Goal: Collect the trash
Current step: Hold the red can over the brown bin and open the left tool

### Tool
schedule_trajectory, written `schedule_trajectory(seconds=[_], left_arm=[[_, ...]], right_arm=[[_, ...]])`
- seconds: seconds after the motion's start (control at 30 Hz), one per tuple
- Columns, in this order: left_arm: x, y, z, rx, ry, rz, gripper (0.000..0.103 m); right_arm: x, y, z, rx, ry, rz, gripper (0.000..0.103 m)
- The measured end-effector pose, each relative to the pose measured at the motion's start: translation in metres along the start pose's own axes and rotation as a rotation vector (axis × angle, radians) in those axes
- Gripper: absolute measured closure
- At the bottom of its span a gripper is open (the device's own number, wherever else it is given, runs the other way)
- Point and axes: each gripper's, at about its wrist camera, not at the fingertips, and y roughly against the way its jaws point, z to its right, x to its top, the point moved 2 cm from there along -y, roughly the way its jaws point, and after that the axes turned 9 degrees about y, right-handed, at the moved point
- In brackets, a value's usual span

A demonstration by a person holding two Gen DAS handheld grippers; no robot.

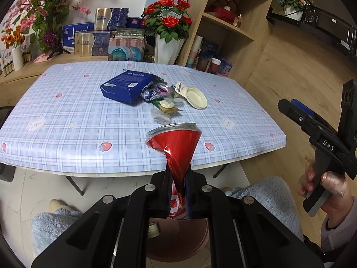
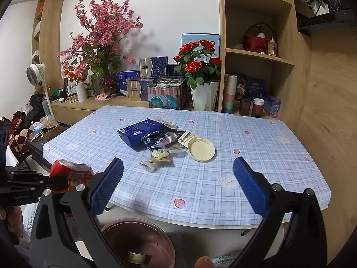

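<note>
My left gripper is shut on a crushed red can, pinching its flattened lower end; the can's silver top points toward the table. It hangs over a brown-pink bin on the floor. In the right wrist view the can shows at the left, level with the table edge. My right gripper stands open and empty above the table's near edge, with the bin below. Mid-table lies a pile of trash: a blue coffee box, a cream lid, and wrappers.
The table has a blue checked cloth. Behind it are boxes, flower vases and a wooden shelf unit. A small item lies in the bin. A person's fluffy blue-clad knees flank the bin.
</note>
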Motion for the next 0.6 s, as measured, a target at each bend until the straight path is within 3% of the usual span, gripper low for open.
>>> schedule_trajectory(seconds=[0.4, 0.47, 0.53, 0.6], left_arm=[[-0.0033, -0.0025, -0.0025, 0.009, 0.003, -0.009, 0.093], [-0.0028, -0.0013, -0.0035, 0.000, 0.011, -0.005, 0.089], [-0.0012, 0.0013, -0.0034, 0.008, 0.012, 0.011, 0.074], [0.0008, 0.0056, -0.0037, 0.013, 0.010, 0.029, 0.069]], right_arm=[[-0.0005, -0.0025, -0.0019, 0.004, 0.002, -0.009, 0.006], [0.0004, -0.0025, -0.0018, 0.002, 0.004, -0.009, 0.006], [0.0013, -0.0020, -0.0014, -0.001, 0.004, -0.006, 0.006], [0.0019, -0.0009, -0.0005, -0.003, 0.001, -0.003, 0.006]])
